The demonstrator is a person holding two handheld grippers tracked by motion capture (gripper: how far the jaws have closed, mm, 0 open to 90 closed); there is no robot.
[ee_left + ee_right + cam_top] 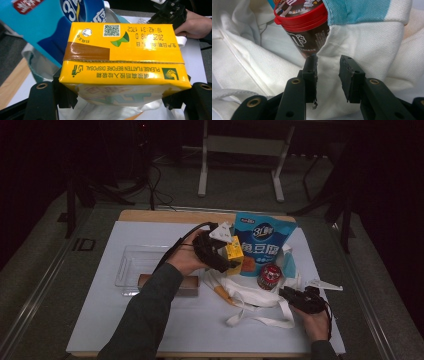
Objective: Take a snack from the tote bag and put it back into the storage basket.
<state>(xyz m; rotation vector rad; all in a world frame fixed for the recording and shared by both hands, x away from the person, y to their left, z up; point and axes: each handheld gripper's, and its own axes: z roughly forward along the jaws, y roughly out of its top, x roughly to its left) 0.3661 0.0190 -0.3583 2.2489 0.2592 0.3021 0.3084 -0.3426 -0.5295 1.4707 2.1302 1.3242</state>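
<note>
carton (125, 60): glossy printed yellow cardboard
tote bag (367, 47): rough woven white cloth
candy tub (304, 27): smooth plastic, red lid
pouch (264, 242): shiny blue film
tray (137, 265): clear plastic

- The yellow carton (122, 57) hides the lower part of the blue pouch (50, 25) behind it in the left gripper view, and the pouch's top is cut off by the picture's edge.
- The carton's lower face is blurred.
- Behind the carton, the white bag (367, 50) covers the foot of the red-lidded candy tub (304, 27).
- The brown bar (187, 285) left of the carton lies half under the person's sleeve.
</note>
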